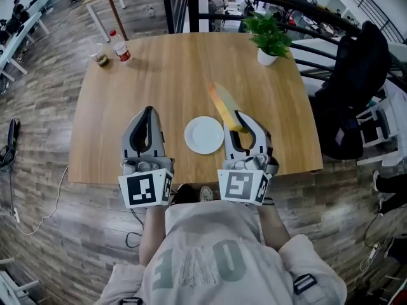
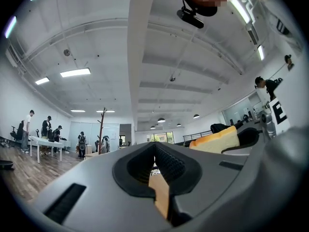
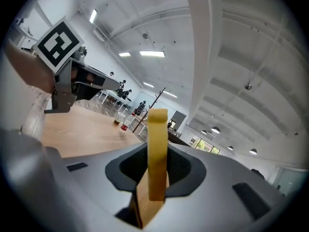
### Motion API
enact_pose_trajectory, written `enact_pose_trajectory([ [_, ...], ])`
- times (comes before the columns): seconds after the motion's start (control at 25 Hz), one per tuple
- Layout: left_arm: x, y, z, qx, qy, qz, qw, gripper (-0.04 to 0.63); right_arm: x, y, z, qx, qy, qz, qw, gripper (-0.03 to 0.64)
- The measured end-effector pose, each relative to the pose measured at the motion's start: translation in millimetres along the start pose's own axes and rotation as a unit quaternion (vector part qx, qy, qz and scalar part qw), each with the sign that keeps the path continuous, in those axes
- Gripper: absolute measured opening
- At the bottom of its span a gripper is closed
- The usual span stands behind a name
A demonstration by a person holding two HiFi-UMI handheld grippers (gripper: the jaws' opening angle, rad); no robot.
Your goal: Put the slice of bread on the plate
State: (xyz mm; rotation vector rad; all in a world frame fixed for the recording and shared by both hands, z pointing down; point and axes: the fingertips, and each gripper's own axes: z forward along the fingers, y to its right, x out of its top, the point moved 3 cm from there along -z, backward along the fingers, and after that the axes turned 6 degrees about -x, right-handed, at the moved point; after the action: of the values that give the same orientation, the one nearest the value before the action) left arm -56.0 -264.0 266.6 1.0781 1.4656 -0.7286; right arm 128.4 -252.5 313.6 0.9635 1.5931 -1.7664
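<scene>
A thick yellow slice of bread (image 1: 222, 104) stands on edge between the jaws of my right gripper (image 1: 238, 117), which is shut on it; it rises straight from the jaws in the right gripper view as well (image 3: 157, 149). It hangs over the wooden table (image 1: 172, 75), just right of the empty white plate (image 1: 204, 135) near the front edge. My left gripper (image 1: 148, 112) hovers left of the plate, jaws shut and empty (image 2: 155, 148). In the left gripper view the bread (image 2: 216, 140) shows at the right.
At the table's far left stand a red-capped bottle (image 1: 119, 46) and a cup (image 1: 100, 57). A potted plant (image 1: 268, 37) is at the far right. A black chair with a bag (image 1: 353, 88) stands beside the right edge, a dark railing behind.
</scene>
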Motion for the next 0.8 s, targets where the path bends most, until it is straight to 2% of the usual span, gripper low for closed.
enact_pose_trajectory([
  [0.16,-11.6,0.5,2.9,0.001,-0.006,-0.001,1.0,0.008,-9.5,-13.6,10.3,-0.006,-0.004,-0.075,0.997,0.092],
  [0.28,-26.1,2.9,-0.5,0.002,-0.021,-0.003,0.9998,0.009,-25.4,-28.1,18.7,-0.002,-0.012,-0.098,0.995,0.092],
  [0.36,-36.9,4.6,-3.6,0.003,-0.032,-0.005,0.9995,0.009,-40.1,-42.4,25.5,0.007,-0.024,-0.132,0.991,0.092],
  [0.6,-69.4,9.1,-6.6,0.005,-0.063,-0.014,0.9979,0.009,-88.6,-97.8,38.5,0.05,-0.041,-0.269,0.961,0.092],
  [0.8,-91.2,6.0,-13.5,0.013,-0.086,-0.025,0.9959,0.009,-124.5,-135.9,49.5,0.074,-0.066,-0.341,0.935,0.092],
])
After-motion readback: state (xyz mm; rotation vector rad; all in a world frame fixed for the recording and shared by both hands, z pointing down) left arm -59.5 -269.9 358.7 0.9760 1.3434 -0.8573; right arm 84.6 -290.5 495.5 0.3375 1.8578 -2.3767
